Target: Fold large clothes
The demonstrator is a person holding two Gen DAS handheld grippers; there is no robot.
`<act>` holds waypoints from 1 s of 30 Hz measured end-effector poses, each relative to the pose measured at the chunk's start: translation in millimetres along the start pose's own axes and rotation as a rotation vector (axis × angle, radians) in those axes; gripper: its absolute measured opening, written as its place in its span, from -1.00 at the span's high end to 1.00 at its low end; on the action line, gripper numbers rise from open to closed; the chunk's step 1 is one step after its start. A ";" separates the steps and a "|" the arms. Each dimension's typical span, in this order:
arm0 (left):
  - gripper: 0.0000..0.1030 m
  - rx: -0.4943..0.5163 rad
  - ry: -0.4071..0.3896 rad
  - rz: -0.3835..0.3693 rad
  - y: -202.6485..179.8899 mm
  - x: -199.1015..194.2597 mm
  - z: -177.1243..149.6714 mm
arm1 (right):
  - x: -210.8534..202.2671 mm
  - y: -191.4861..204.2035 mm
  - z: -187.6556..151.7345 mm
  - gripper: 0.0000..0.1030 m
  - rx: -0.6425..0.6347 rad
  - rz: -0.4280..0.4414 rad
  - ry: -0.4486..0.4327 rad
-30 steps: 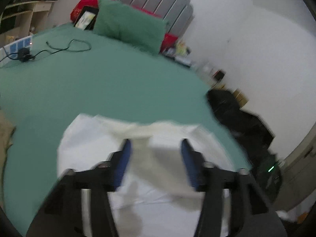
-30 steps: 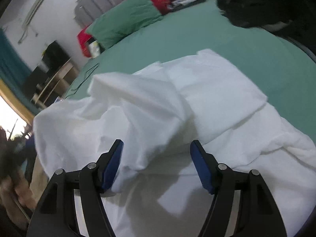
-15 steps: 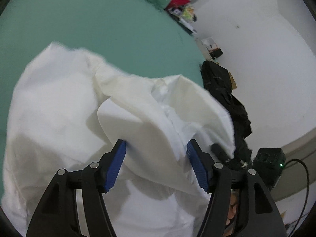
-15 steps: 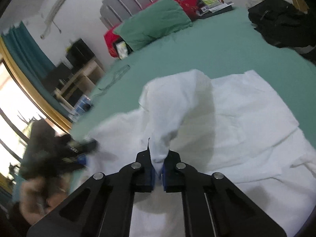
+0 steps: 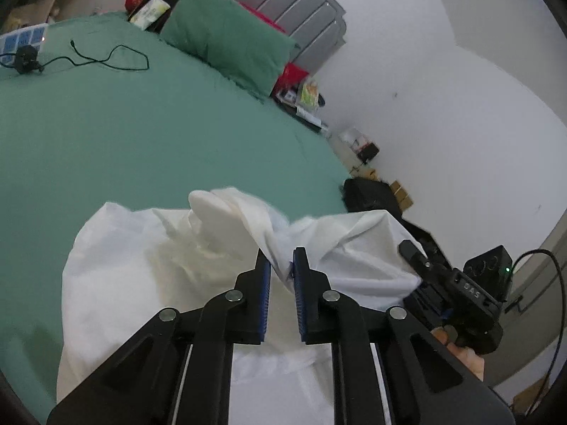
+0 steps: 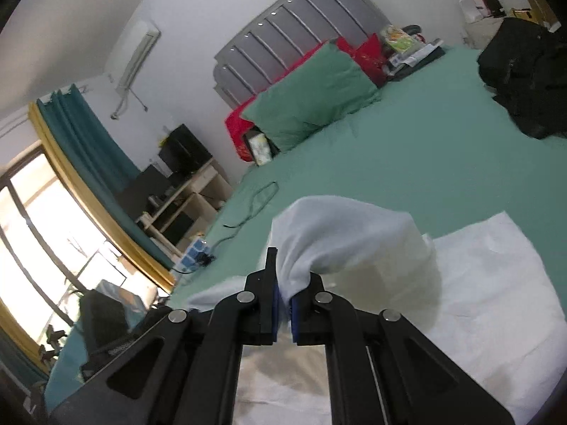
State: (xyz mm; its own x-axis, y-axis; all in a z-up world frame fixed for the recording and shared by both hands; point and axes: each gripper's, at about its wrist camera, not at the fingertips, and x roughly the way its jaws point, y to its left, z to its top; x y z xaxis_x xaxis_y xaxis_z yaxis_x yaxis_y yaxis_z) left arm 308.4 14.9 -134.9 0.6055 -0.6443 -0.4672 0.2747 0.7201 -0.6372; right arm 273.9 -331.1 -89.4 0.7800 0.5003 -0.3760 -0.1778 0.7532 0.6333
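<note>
Since the earlier frames, we find both grippers closed: the left gripper [image 5: 281, 265] has just been closing and pinches a raised ridge of the white garment [image 5: 149, 265], the right gripper [image 6: 283, 295] clamps another bunch, holding two points above the green bed [image 5: 141, 141] for folding.

Both grippers — left gripper [image 5: 281, 262], right gripper [image 6: 283, 283] — are black, with blue-padded fingers [image 5: 264, 279] (silver round screws).
</note>
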 end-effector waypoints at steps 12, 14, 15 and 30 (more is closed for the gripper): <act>0.73 -0.076 0.322 0.124 37.5 33.3 -82.6 | -17.0 -70.3 -86.5 0.31 0.051 -0.379 0.264; 0.53 -0.057 0.315 0.139 36.2 31.5 -80.2 | -25.5 -62.5 -79.4 0.06 0.000 -0.441 0.248; 0.34 -0.049 0.310 0.149 35.4 35.9 -75.6 | -32.2 -58.2 -73.7 0.01 -0.025 -0.471 0.225; 0.26 0.106 0.219 0.263 19.0 19.6 -33.8 | 70.4 -0.8 1.5 -0.16 -0.317 -0.398 0.177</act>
State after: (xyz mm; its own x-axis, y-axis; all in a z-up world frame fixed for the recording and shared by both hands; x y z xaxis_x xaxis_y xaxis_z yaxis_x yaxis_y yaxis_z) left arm 300.3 7.2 -176.9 0.4950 -0.4645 -0.7343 0.2135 0.8842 -0.4154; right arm 329.8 -297.1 -115.4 0.7157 0.1933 -0.6711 -0.0825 0.9776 0.1936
